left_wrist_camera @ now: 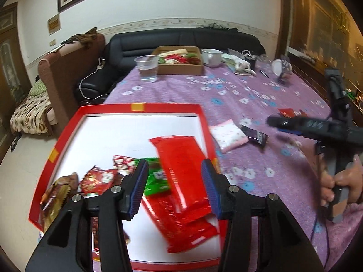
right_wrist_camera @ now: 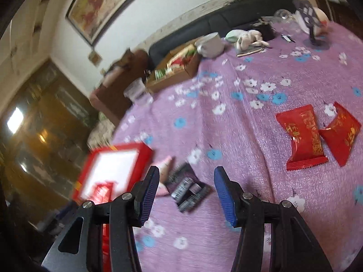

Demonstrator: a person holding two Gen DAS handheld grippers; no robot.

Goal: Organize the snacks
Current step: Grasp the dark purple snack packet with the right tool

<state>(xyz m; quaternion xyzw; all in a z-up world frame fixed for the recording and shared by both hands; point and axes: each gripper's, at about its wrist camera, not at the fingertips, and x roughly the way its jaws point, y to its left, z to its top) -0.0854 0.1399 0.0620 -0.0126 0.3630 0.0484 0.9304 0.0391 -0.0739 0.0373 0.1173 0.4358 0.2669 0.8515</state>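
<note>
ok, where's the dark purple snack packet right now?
The dark purple packet lies on the purple cloth, just right of the pink packet beside the red tray.

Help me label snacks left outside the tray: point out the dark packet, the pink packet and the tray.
dark packet [right_wrist_camera: 189, 191], right wrist view, middle of the wrapper
pink packet [left_wrist_camera: 228, 136], left wrist view, middle of its face
tray [left_wrist_camera: 138, 108], left wrist view, far red rim

— What is lying in the tray before you?

— Several snack packets are lying there. To its right, two wrappers are sitting on the tablecloth. A cardboard box is sitting behind, beside a cup.
</note>
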